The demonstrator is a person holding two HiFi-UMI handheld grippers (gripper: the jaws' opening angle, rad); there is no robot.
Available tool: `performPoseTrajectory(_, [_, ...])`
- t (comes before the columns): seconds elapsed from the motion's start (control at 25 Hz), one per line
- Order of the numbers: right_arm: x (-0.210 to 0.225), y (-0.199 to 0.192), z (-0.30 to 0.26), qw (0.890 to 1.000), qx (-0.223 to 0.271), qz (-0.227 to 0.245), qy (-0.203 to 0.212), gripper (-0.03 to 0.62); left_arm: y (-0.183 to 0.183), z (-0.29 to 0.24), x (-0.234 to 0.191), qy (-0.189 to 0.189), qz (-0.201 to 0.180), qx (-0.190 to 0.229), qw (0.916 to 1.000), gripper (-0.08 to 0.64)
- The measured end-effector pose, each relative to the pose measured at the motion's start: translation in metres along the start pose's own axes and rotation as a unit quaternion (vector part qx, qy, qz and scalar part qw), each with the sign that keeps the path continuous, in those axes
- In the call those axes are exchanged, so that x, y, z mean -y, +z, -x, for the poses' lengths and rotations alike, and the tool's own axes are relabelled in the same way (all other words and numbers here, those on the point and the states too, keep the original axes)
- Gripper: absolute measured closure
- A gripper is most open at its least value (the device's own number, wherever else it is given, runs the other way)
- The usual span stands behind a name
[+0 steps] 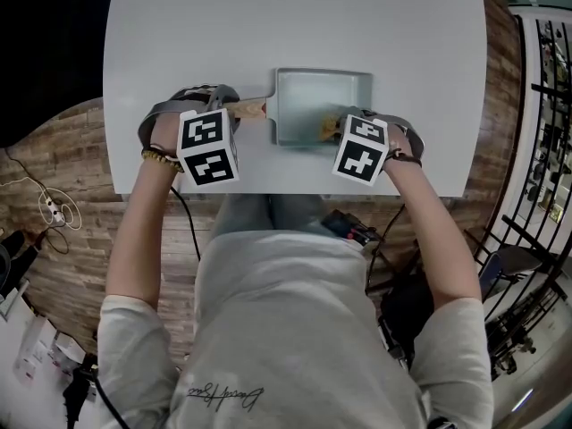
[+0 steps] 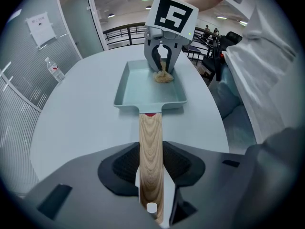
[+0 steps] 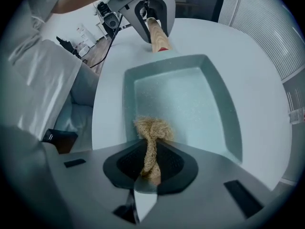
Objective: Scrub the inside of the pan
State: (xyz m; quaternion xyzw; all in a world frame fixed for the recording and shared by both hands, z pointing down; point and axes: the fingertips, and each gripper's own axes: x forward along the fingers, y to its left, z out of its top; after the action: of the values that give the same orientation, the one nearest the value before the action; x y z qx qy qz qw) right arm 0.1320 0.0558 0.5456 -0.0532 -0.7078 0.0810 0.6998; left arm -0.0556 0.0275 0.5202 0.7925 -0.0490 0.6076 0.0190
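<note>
Mid-scrub, as a judgement: no grime visible on pan [image 1: 308, 105] floor, so no telling how much is done; most of the floor probably left to cover. Flat on white table [image 1: 179, 43]. Steadied by wooden handle [image 2: 151, 142], clamped on both sides by left gripper [image 2: 151, 185]. Fibre scrubber [image 3: 152, 128] pinched in right gripper [image 3: 150, 163], tuft down on pan floor by near-side wall, away from the handle end.

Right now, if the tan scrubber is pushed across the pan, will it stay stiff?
Probably not: the scrubber looks like loose twisted fibre, squeezed thin in the right gripper, so it should flex. It seems light, and its rough strands may drag on the smooth pan.
</note>
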Motion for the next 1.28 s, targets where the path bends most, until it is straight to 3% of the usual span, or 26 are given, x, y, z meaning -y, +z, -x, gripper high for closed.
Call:
performPoseTrajectory(0.32, [0.003,0.001,0.000,1.000,0.001,-0.006,-0.005,0.522,-0.002,0.000,0.001,-0.005,-0.019,-0.007,0.9998,0.408])
performPoseTrajectory(0.64, [0.065,0.007,0.006,0.996,0.003,-0.023,-0.084,0.520,-0.006,0.000,0.004,-0.011,-0.026,-0.008,0.9996,0.408])
performPoseTrajectory(0.8, [0.094,0.006,0.014,0.991,0.005,-0.008,-0.135,0.518,0.001,0.002,0.005,-0.010,-0.017,-0.002,0.9998,0.408])
performPoseTrajectory(1.28, [0.077,0.005,0.013,0.994,0.001,0.019,-0.104,0.520,-0.002,0.002,0.005,0.008,0.014,0.002,0.9999,0.408])
